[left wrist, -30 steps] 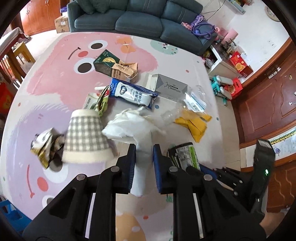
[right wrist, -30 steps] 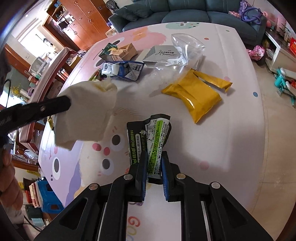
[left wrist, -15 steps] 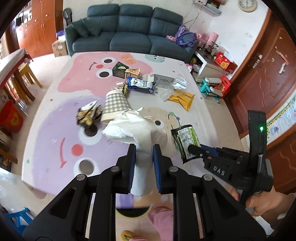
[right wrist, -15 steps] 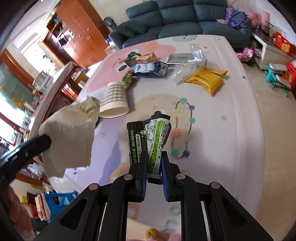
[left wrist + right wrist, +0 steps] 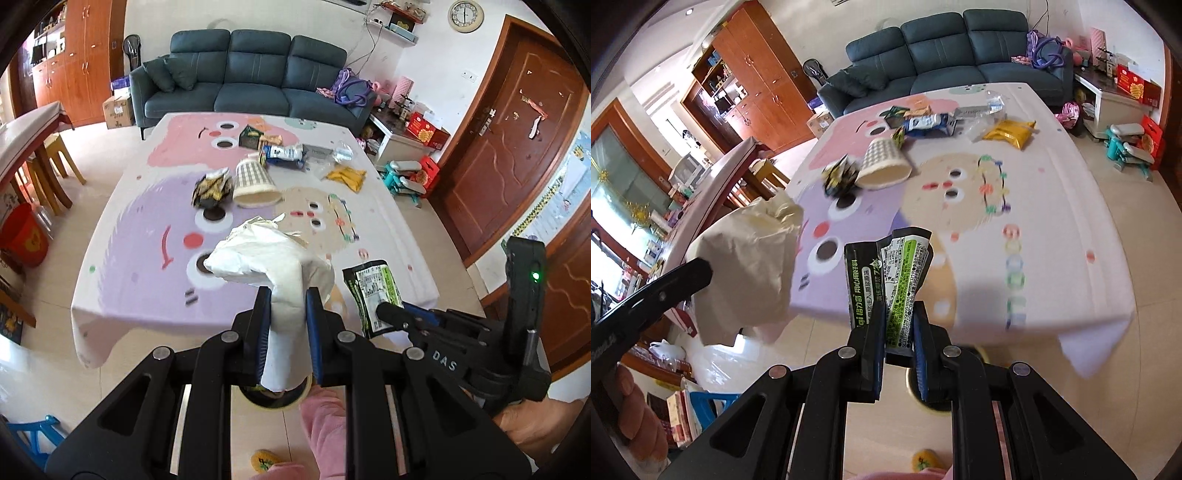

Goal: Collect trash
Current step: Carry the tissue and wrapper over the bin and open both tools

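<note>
My left gripper (image 5: 287,306) is shut on a crumpled white paper wad (image 5: 269,258), held in the air off the table's near edge. My right gripper (image 5: 899,317) is shut on a black and green snack wrapper (image 5: 890,273); the wrapper (image 5: 371,291) also shows at the right of the left wrist view. The white wad (image 5: 746,266) hangs at the left of the right wrist view. A round bin (image 5: 273,398) sits on the floor under the left fingers, mostly hidden. More trash lies on the table: a checked paper cup (image 5: 253,181), a crumpled wrapper (image 5: 212,186), a yellow pouch (image 5: 347,176).
The table with a cartoon cloth (image 5: 155,229) stands ahead, its near edge just beyond both grippers. A blue carton (image 5: 284,153) and boxes lie at its far end. A sofa (image 5: 251,88) is behind, a wooden table and stools (image 5: 33,147) left, a door (image 5: 509,147) right.
Both grippers have drawn back and up from the table with their loads, past its near edge and over the floor. The whole table is now in view.
</note>
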The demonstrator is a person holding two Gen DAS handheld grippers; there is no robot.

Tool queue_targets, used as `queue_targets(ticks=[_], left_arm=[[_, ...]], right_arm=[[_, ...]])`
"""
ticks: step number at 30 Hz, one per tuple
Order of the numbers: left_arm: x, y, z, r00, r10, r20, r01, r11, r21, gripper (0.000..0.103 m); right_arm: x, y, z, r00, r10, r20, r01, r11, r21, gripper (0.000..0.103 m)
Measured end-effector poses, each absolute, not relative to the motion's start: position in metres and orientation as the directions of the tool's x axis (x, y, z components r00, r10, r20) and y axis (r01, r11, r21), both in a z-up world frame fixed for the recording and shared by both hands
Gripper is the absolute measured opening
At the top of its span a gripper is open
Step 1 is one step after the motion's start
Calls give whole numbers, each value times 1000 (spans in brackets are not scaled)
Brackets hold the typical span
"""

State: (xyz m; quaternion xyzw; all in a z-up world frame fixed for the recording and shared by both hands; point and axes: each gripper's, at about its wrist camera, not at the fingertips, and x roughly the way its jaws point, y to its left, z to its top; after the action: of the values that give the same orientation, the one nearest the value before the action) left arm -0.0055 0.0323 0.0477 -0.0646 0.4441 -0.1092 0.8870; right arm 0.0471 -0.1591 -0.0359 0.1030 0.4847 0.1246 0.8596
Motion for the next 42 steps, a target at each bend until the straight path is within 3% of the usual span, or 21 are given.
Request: queue_targets(ticks=[11, 19, 27, 42], left_arm=[[-64, 28, 1, 451, -256, -855, 132, 966, -220, 16], [-68, 6, -74, 332, -248, -910, 85, 969, -233, 16], [-51, -9, -157, 274, -216, -937, 25, 976, -218, 16], [-8, -23, -327, 216, -175, -961, -14, 983, -182, 16]], right_arm=[[-38, -154, -64, 387, 310, -868, -83, 950, 303, 14], [-54, -170, -114, 296, 309, -904, -43, 950, 311, 14], [-53, -193, -205, 185, 299, -936, 31, 950, 310, 14], [-1, -201, -352, 152, 277, -949, 92, 952, 293, 14]])
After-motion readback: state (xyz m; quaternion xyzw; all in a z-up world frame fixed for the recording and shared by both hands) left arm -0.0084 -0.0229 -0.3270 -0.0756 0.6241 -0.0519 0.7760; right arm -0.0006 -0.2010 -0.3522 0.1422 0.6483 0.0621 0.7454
